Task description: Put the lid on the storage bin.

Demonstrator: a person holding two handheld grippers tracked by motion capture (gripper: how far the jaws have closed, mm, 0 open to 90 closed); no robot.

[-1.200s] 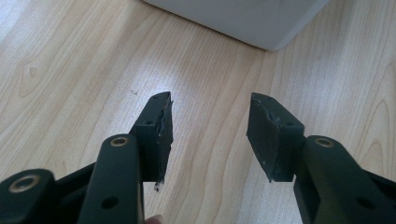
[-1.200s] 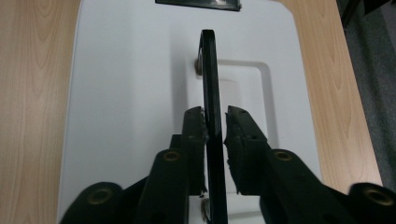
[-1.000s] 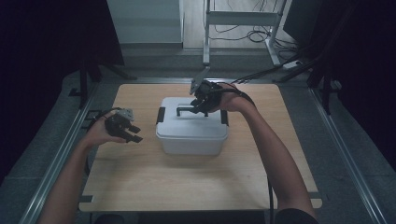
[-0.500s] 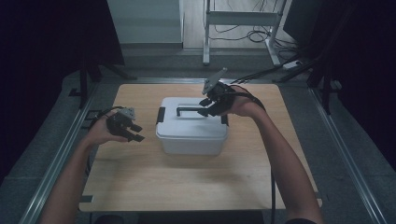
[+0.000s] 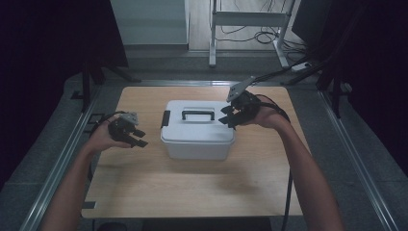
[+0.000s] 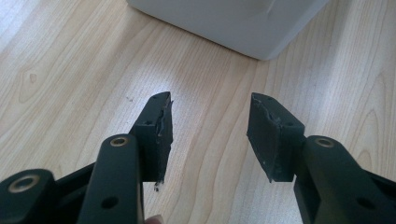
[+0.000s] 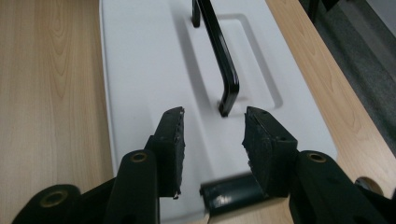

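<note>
Hovering at the box's (image 5: 197,129) right end, the right claw (image 5: 230,117) has just been opening and grips nothing; the black latch (image 7: 229,191) lies below its pads. To work that latch well, it should come down squarely over it. The left claw (image 5: 136,138) waits spread over the worktop (image 5: 192,187). Mid-worktop sits the white box, lid on, black handle (image 5: 197,113) upright.
</note>
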